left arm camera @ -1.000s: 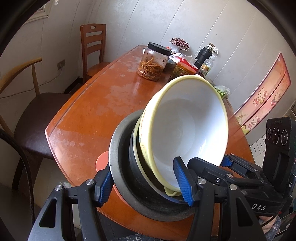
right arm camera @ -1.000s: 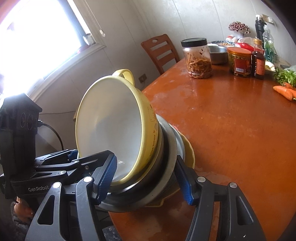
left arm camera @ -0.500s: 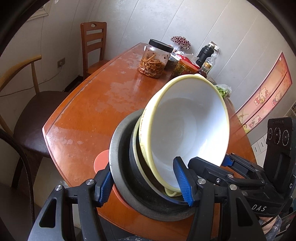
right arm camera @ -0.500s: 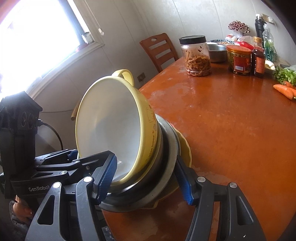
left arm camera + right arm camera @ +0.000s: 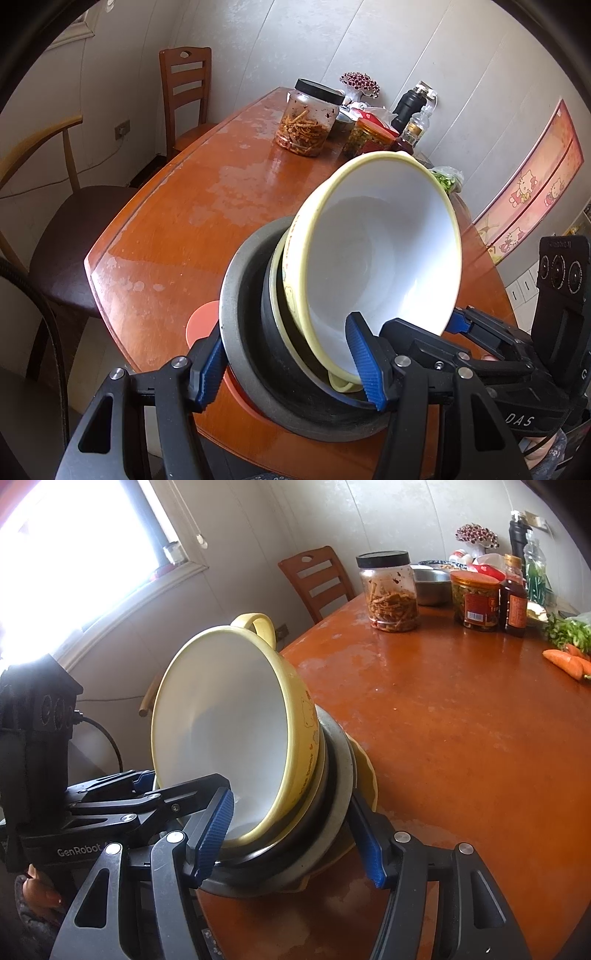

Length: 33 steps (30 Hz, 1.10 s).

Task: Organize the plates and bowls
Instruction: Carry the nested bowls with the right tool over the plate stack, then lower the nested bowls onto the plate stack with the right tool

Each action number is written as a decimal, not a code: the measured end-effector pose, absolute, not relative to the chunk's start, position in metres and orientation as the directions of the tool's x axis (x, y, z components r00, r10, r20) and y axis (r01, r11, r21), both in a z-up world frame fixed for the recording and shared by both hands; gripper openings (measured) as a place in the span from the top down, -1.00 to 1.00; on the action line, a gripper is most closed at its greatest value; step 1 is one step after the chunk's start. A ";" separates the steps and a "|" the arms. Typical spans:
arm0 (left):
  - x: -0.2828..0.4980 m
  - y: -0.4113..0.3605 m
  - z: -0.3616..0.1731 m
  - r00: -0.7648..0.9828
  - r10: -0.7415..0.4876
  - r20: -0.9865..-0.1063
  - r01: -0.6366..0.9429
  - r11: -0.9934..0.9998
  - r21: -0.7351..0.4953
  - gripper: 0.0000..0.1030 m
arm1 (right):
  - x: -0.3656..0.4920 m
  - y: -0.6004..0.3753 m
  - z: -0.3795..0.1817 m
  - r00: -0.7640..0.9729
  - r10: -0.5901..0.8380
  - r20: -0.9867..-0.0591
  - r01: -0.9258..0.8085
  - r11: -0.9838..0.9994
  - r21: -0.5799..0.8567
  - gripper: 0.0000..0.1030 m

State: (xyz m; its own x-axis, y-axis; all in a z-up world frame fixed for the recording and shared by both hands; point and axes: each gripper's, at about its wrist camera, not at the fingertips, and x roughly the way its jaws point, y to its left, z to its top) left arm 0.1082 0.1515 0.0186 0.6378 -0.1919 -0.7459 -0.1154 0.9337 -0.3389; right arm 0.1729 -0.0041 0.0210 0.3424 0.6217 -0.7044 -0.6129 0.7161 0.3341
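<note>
A yellow bowl (image 5: 380, 266) (image 5: 221, 731) with a white inside and a loop handle lies tilted in a dark grey bowl (image 5: 240, 314) (image 5: 340, 775). Under them are an orange plate (image 5: 201, 325) and a yellow plate (image 5: 365, 775). The stack hangs tilted over the near edge of the wooden table (image 5: 184, 221) (image 5: 461, 738). My left gripper (image 5: 288, 365) (image 5: 147, 786) is shut on the stack from one side. My right gripper (image 5: 291, 838) (image 5: 424, 325) is shut on it from the opposite side. Each has one pad inside the yellow bowl and one behind the plates.
At the table's far end stand a black-lidded jar (image 5: 308, 122) (image 5: 391, 590), a red-lidded jar (image 5: 474, 598), bottles (image 5: 513, 594) and a steel bowl (image 5: 430, 581). Carrots (image 5: 565, 662) and greens lie at the right. Wooden chairs (image 5: 184, 92) (image 5: 62, 229) stand left of the table.
</note>
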 end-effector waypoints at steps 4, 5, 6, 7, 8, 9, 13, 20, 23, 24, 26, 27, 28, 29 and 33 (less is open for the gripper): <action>0.109 0.151 0.019 0.638 -0.184 -0.748 -0.119 0.936 -0.332 -0.19 | 0.171 -0.006 0.023 0.352 0.620 -0.701 -0.613 0.719 0.328 -0.25; 0.108 0.150 0.019 0.639 -0.178 -0.749 -0.120 0.938 -0.326 -0.19 | 0.171 -0.007 0.023 0.353 0.619 -0.701 -0.613 0.720 0.327 -0.25; 0.108 0.150 0.020 0.638 -0.176 -0.749 -0.121 0.939 -0.323 -0.19 | 0.170 -0.008 0.025 0.355 0.621 -0.699 -0.613 0.719 0.328 -0.26; 0.108 0.150 0.020 0.638 -0.174 -0.750 -0.122 0.939 -0.322 -0.19 | 0.169 -0.008 0.025 0.355 0.622 -0.698 -0.612 0.719 0.329 -0.26; 0.107 0.151 0.020 0.639 -0.170 -0.750 -0.123 0.940 -0.318 -0.19 | 0.169 -0.008 0.026 0.356 0.623 -0.697 -0.612 0.719 0.330 -0.27; 0.107 0.150 0.021 0.640 -0.168 -0.750 -0.121 0.941 -0.315 -0.19 | 0.168 -0.009 0.027 0.358 0.623 -0.696 -0.614 0.718 0.327 -0.27; 0.106 0.151 0.023 0.647 -0.149 -0.748 -0.128 0.945 -0.299 -0.19 | 0.167 -0.010 0.029 0.365 0.622 -0.693 -0.615 0.720 0.322 -0.28; 0.095 0.158 0.033 0.674 -0.129 -0.728 -0.142 0.944 -0.298 -0.21 | 0.160 -0.013 0.036 0.380 0.627 -0.680 -0.620 0.718 0.317 -0.32; 0.087 0.164 0.039 0.685 -0.117 -0.720 -0.153 0.942 -0.299 -0.22 | 0.155 -0.014 0.040 0.393 0.630 -0.670 -0.626 0.717 0.307 -0.40; 0.083 0.166 0.041 0.690 -0.112 -0.715 -0.159 0.940 -0.300 -0.22 | 0.152 -0.015 0.042 0.399 0.629 -0.667 -0.628 0.718 0.300 -0.40; 0.072 0.171 0.048 0.710 -0.089 -0.698 -0.173 0.940 -0.296 -0.23 | 0.148 -0.017 0.044 0.403 0.631 -0.663 -0.634 0.715 0.295 -0.40; 0.067 0.173 0.051 0.718 -0.078 -0.691 -0.177 0.941 -0.290 -0.25 | 0.145 -0.018 0.046 0.404 0.632 -0.661 -0.639 0.712 0.291 -0.40; 0.060 0.178 0.054 0.726 -0.065 -0.685 -0.186 0.940 -0.285 -0.27 | 0.143 -0.018 0.047 0.406 0.632 -0.660 -0.642 0.712 0.287 -0.41; 0.055 0.182 0.056 0.729 -0.057 -0.683 -0.195 0.938 -0.287 -0.28 | 0.141 -0.019 0.048 0.410 0.631 -0.659 -0.644 0.711 0.282 -0.42; 0.046 0.198 0.052 0.724 -0.053 -0.688 -0.215 0.930 -0.299 -0.28 | 0.130 -0.021 0.051 0.428 0.624 -0.654 -0.655 0.713 0.251 -0.43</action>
State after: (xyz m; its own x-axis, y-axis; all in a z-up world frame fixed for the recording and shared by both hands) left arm 0.0458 0.1975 0.0517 0.7241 -0.0534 -0.6876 -0.2149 0.9299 -0.2985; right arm 0.1299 -0.0215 0.0508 0.4277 0.6235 -0.6545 -0.6554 0.7125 0.2505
